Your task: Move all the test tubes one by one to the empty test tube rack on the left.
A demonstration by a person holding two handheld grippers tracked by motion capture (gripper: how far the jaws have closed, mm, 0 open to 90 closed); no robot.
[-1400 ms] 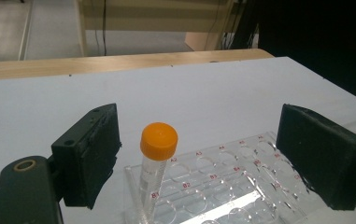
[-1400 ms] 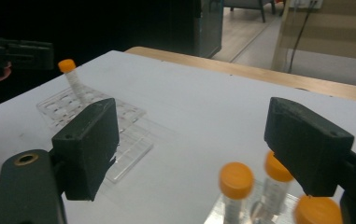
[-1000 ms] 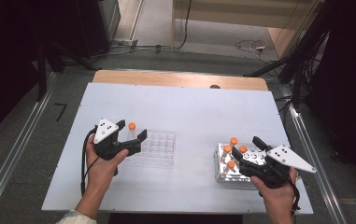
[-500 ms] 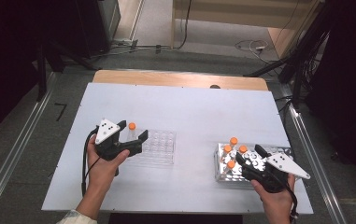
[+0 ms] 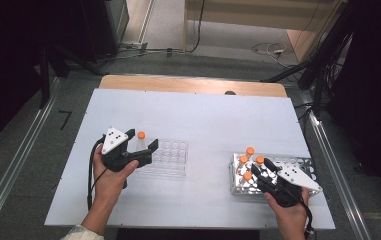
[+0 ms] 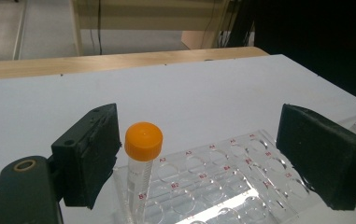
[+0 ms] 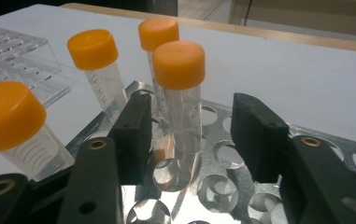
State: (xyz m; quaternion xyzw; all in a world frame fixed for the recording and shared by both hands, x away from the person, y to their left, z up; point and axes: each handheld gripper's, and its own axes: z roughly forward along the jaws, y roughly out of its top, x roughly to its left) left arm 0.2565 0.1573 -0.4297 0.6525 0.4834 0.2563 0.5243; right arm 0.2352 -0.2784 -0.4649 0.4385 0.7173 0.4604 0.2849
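Here the orange-capped tube [image 7: 178, 93] stands upright, cap up, between the right gripper [image 7: 192, 140] jaws.

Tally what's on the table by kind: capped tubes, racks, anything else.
Orange-capped tubes: 5, with 4 in the metal rack (nearest one) and 1 in the clear plastic rack
Racks: 2, one clear plastic, one metal
Total: 7

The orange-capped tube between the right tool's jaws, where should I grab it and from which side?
Grip the tube on its clear wall just below the orange cap, from the near side where the right tool is: it stands upright in the metal rack, neighbours behind.
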